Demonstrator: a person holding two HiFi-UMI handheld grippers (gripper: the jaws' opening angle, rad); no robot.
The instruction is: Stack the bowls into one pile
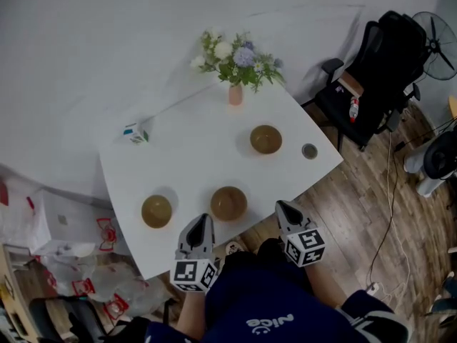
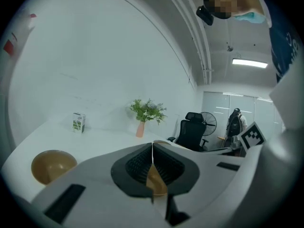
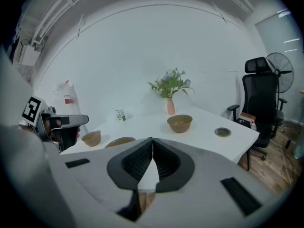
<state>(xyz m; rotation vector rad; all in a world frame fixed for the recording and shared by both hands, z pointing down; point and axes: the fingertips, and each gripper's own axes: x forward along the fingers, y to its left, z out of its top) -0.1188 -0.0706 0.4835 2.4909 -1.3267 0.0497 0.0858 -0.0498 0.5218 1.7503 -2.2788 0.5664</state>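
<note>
A white square tabletop (image 1: 186, 156) fills the middle of the head view, with a black office chair (image 1: 378, 77) at the upper right of the frame, on the wood floor.

The left gripper (image 1: 203, 221) and the right gripper (image 1: 283, 207) sit at the lower centre of the frame, along the tabletop's near edge. Each gripper view shows its jaws pressed together with nothing between them.

Three round tan bowls stand apart from one another, unstacked.
- The middle tan bowl (image 1: 228, 203) lies near the near edge, between the two sets of jaws and slightly above them in the frame. It is just up and right of the left jaws and left of the right jaws, and neither touches it.
- The left tan bowl (image 1: 156, 211) sits to the left of the left gripper.
- The far tan bowl (image 1: 265, 139) sits right of centre, well away from both.

A pink vase of flowers (image 1: 235, 95) stands at the tabletop's far corner. A small white-and-green carton (image 1: 136, 132) is at the left corner. A small round dark dish (image 1: 309, 151) lies near the right corner, just right of the far tan bowl.
</note>
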